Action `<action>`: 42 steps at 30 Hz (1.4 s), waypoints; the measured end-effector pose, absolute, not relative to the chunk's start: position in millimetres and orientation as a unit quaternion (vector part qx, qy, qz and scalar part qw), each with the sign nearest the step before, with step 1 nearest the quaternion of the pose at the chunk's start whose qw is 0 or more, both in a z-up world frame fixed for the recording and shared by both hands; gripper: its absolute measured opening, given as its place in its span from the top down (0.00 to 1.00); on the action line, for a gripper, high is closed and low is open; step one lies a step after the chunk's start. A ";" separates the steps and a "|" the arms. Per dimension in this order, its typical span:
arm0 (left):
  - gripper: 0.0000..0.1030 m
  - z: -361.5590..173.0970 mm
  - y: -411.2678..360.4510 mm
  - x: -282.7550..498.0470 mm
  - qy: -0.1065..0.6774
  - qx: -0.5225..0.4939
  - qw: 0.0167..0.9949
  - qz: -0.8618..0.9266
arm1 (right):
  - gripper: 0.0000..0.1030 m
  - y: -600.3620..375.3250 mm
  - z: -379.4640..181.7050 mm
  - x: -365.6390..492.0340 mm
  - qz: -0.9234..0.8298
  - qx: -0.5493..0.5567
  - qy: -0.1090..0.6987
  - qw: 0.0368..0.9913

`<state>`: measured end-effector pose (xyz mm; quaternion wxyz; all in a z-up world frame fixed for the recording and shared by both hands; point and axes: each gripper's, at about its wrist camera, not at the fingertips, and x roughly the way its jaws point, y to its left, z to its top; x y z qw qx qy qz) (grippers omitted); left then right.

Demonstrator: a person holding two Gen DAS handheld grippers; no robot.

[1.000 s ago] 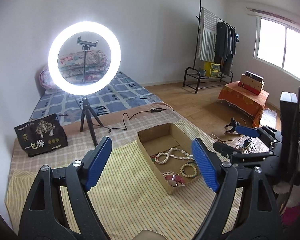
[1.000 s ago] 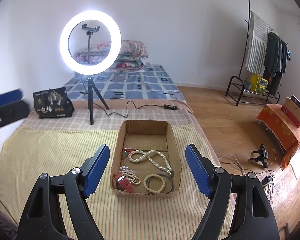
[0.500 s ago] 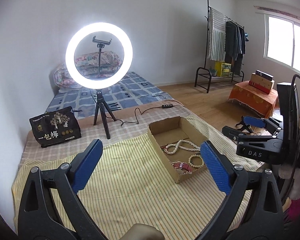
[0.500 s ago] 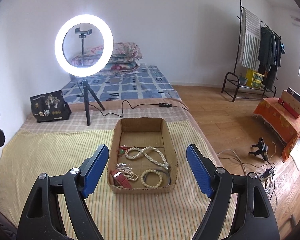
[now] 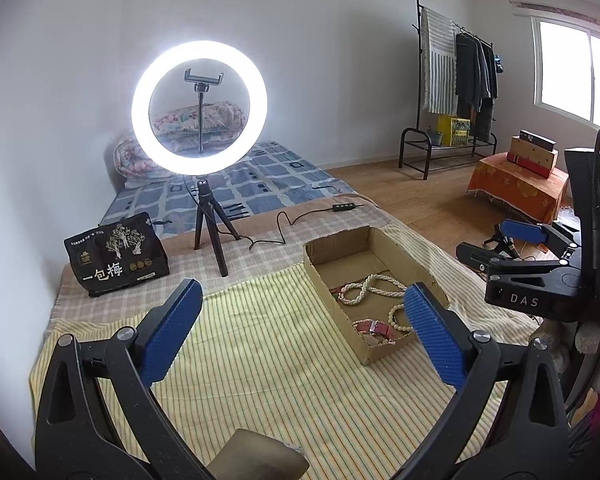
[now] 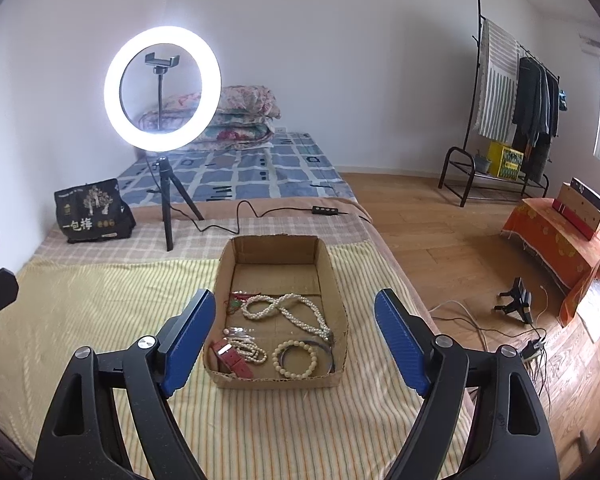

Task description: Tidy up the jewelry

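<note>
Striped yellow bedding (image 6: 100,320) covers the near end of a low bed, and on it sits an open cardboard box (image 6: 334,280) holding all the jewelry in view. Over the last second both cameras have drawn back and swung a little: the box has slid rightward in the left wrist view and sits slightly lower in the right wrist view, while nothing inside it has shifted. Both the left gripper (image 5: 300,328) and the right gripper (image 6: 294,340) hang spread wide and empty, well short of the box. Inside lie a long white bead necklace (image 6: 284,312), a white bead bracelet (image 6: 296,358), a smaller pale strand (image 6: 246,350), a red strap piece (image 6: 230,358) and a green and red bit (image 6: 236,302), all crowded toward the near end. That fits either a tangle awaiting sorting or pieces already gathered; the retreat settles neither. Around it stand a lit ring light (image 6: 162,88) on a tripod, its cable (image 6: 240,210) and a black snack bag (image 6: 92,212), all behind the box. Only the box's low walls would hinder a reach.
</note>
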<state>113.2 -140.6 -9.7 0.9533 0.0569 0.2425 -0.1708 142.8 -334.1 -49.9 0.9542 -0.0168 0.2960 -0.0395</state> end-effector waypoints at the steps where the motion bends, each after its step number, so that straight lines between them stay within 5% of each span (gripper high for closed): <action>1: 0.00 -9.2 -142.2 110.8 0.239 0.058 0.954 -0.170 | 0.21 -333.8 -50.1 142.2 -0.039 -0.018 0.296 0.954; 42: 0.00 -13.4 -140.9 106.4 0.233 0.070 0.956 -0.165 | 0.20 -327.7 -51.7 143.9 -0.049 -0.016 0.294 0.954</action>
